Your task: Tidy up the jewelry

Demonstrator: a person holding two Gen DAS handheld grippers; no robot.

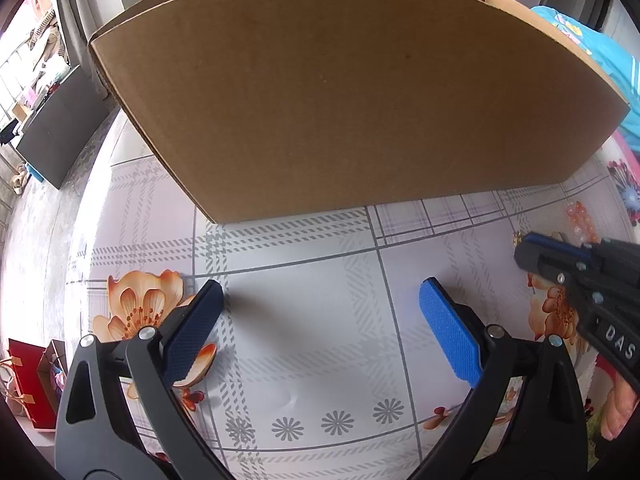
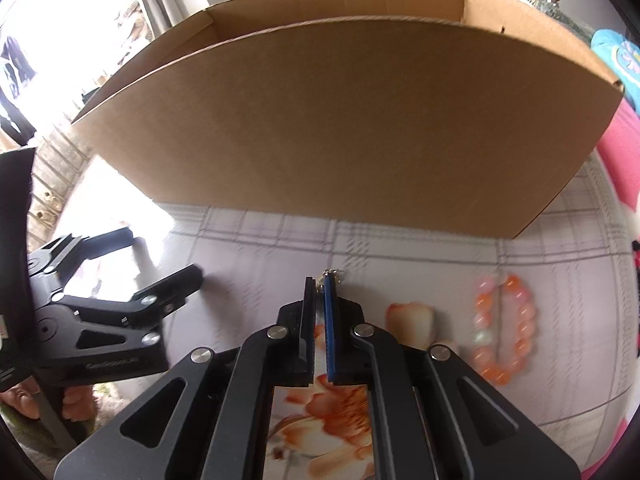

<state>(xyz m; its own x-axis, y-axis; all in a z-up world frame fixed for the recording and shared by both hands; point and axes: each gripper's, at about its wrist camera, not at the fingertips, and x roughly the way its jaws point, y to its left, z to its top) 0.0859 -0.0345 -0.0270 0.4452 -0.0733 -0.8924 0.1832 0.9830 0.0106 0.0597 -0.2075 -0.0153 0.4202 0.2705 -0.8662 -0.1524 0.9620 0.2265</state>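
Right wrist view: the right gripper (image 2: 319, 280) has its jaws pressed nearly together on a small metal piece (image 2: 330, 274), apparently a ring-and-clasp bit of jewelry, which pokes out just past the fingertips; too small to say what kind. It sits low over the flowered tablecloth (image 2: 256, 248), short of the cardboard box (image 2: 340, 128) that stands ahead of the tips. A bead bracelet (image 2: 505, 328) lies on the cloth to the right of this gripper, near but apart from it, untouched. Its beads are orange, pink and pale, round and glossy, strung in a closed loop; the picture is blurred there. The left gripper (image 1: 320, 320) hangs open and empty over bare cloth, with the box wall ahead of it. Judgement: the task is at an early-to-middle stage. One piece is gripped but not yet put away; the bracelet is left to do. The inside of the box is hidden in both views, so what is already stored cannot be told.
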